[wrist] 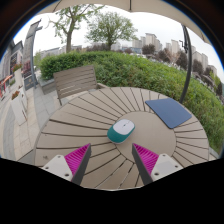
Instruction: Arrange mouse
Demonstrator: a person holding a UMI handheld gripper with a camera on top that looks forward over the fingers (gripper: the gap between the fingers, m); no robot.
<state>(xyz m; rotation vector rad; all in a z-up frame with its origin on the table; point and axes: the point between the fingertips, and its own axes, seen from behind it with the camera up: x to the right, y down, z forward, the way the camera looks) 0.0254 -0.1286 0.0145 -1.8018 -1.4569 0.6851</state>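
The claw (110, 162) is spread open with nothing between its fingers. The white-and-teal mouse (121, 129) lies near the middle of the slatted wooden counter (70, 125), just ahead of the fingers. A blue mouse pad (169, 112) sits toward the counter's far right edge.

Your gripper (110, 160): fingers black, pads (76, 157) magenta, ribbed. Mouse (121, 129) ahead of your fingers: white top, teal body. Mouse pad (169, 111): plain dark blue. Table (75, 125): pale grey-brown wood, slats in radiating fan pattern. Chair (76, 82): same weathered slats. Hedge (130, 68): green.
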